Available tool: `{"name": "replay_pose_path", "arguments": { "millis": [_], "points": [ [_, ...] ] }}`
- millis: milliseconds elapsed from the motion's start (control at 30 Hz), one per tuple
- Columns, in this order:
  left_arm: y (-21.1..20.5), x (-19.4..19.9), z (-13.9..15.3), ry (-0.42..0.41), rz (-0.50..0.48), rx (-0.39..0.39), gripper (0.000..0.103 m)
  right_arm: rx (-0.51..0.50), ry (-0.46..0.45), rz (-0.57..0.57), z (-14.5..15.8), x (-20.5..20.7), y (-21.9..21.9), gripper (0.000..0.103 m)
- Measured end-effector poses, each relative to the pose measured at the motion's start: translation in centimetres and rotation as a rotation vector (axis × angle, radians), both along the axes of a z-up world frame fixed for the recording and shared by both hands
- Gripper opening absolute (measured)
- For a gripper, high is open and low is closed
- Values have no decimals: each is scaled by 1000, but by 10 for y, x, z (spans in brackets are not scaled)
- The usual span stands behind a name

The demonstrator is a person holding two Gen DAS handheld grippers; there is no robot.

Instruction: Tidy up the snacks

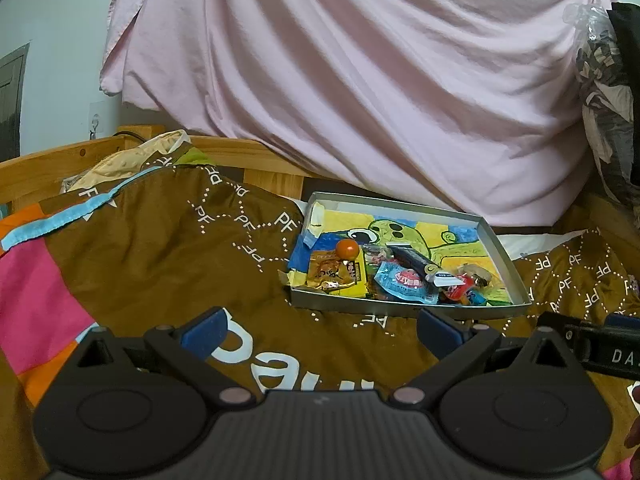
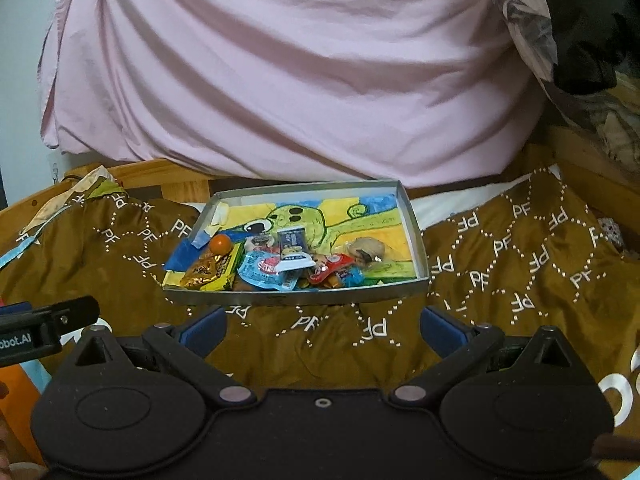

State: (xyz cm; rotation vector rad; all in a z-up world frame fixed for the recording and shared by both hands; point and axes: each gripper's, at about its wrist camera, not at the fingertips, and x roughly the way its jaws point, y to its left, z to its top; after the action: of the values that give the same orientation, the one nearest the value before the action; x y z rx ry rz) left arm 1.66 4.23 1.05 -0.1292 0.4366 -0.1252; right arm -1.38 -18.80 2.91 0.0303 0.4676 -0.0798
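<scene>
Left gripper jaws spread wide, nothing between them, blue pads hovering over the brown blanket. Right gripper same: jaws spread wide, empty, above the blanket, just short of the tray's near wall. Each gripper shows at the edge of the other's view, side by side, apart.

Ahead of both sits the shallow grey tray on the blanket, lined with a drawing of a green cartoon creature on yellow and blue. Snacks are piled along the tray's near side: an orange ball at the left, touching a gold-and-yellow wrapper; a light blue packet in the middle; a dark bar with a white end lying over it; a red packet to the right; a clear-wrapped brownish piece furthest right. The far half of the tray is bare lining. Some small wrappers underneath are too jumbled to tell.

The blanket has a white "PF" pattern and pink, orange and blue patches at the left in the left wrist view. Behind the tray are a wooden bed frame and a hanging pink sheet.
</scene>
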Motion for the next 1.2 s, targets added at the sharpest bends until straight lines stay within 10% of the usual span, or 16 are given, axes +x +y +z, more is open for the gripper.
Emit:
{"name": "replay_pose_path", "arguments": {
  "millis": [1200],
  "points": [
    [-4,1,-6,16,8,28,103,-7,6,0,-1,2,-1,102]
  ]
}}
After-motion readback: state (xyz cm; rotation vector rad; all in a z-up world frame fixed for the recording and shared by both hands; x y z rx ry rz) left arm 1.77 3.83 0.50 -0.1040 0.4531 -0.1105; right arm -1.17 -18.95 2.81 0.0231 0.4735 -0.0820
